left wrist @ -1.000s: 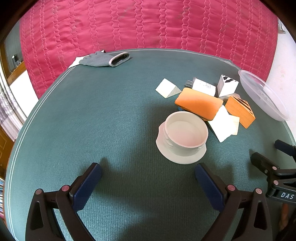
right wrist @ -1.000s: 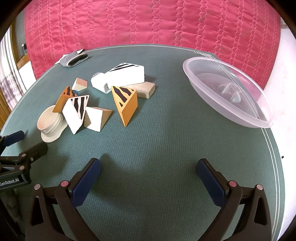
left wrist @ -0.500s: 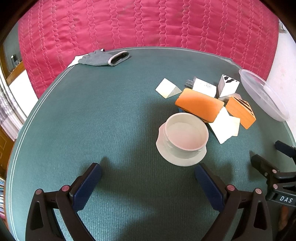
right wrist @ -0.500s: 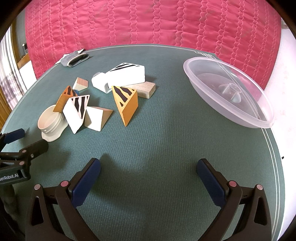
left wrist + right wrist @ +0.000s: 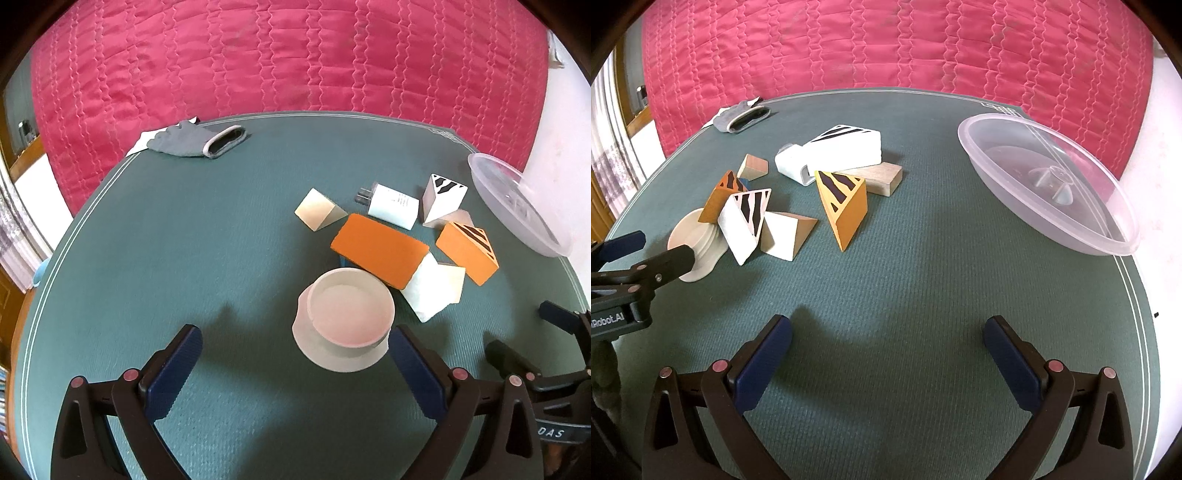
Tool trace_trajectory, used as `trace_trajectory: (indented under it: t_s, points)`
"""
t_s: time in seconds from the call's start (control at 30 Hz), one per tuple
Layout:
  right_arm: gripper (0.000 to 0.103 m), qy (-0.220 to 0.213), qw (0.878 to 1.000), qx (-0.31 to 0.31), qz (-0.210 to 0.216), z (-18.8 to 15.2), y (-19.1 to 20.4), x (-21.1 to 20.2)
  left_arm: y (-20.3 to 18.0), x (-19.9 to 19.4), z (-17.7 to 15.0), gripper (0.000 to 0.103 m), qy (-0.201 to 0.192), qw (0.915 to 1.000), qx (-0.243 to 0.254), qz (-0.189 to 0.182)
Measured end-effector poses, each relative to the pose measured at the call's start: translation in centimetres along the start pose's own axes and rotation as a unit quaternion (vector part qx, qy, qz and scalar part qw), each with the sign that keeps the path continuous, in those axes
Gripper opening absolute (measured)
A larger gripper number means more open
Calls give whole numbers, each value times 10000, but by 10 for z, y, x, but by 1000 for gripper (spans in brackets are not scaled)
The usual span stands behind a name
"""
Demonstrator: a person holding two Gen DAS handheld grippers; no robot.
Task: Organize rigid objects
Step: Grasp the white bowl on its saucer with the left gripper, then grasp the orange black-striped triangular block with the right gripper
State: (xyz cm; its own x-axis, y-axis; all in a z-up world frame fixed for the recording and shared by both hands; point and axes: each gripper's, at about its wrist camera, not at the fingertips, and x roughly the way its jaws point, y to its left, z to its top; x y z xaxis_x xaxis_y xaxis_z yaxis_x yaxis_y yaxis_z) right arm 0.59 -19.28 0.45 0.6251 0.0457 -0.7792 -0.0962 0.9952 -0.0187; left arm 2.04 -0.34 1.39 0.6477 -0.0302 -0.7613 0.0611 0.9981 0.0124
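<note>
A cream ceramic cup on a saucer (image 5: 347,317) stands on the green table, just ahead of my open left gripper (image 5: 295,347), close to its right finger. It also shows in the right wrist view (image 5: 692,243). Behind it lie wooden blocks: an orange slab (image 5: 380,249), an orange striped wedge (image 5: 467,251) (image 5: 846,206), a white striped wedge (image 5: 744,221), a white block (image 5: 436,288), a small cream wedge (image 5: 319,208) and a white plug adapter (image 5: 391,205). My right gripper (image 5: 886,343) is open and empty over bare table. A clear plastic bowl (image 5: 1045,181) sits at the right.
A grey glove (image 5: 195,140) lies at the table's far left edge. A red quilted cloth (image 5: 295,59) hangs behind the table. The table's curved rim (image 5: 1137,295) runs close on the right, under the bowl. The left gripper (image 5: 635,269) shows at the right wrist view's left edge.
My left gripper has moved forward toward the cup, which now sits lower and nearer its right finger. The right gripper has barely moved.
</note>
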Motion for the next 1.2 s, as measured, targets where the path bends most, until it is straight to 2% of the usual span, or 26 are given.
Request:
trace_trajectory:
  t_s: [0.2, 0.3, 0.4, 0.6, 0.83, 0.97, 1.2]
  points:
    - [103, -11, 10000, 8, 38, 0, 1, -1, -5, 3, 4, 100, -35, 10000, 80, -26]
    - [103, -43, 9999, 23, 136, -1, 4, -2, -9, 5, 6, 95, -58, 9998, 167, -87]
    - [103, -83, 9996, 22, 285, 0, 7, -4, -14, 9, 6, 86, -52, 9995, 250, -169]
    - [103, -144, 9980, 110, 600, 2, 4, -6, -13, 9, 7, 55, -89, 9988, 223, -420]
    - [102, -329, 9966, 168, 742, 14, -4, -11, -8, 0, 8, 55, -282, 9988, 213, -348]
    - [97, -502, 9966, -60, 643, 30, 0, -12, -5, -6, 10, 55, -371, 9987, 164, -297]
    - [85, -486, 9960, -149, 741, 56, 7, 9, 0, -14, 7, 55, -403, 9986, 148, -294]
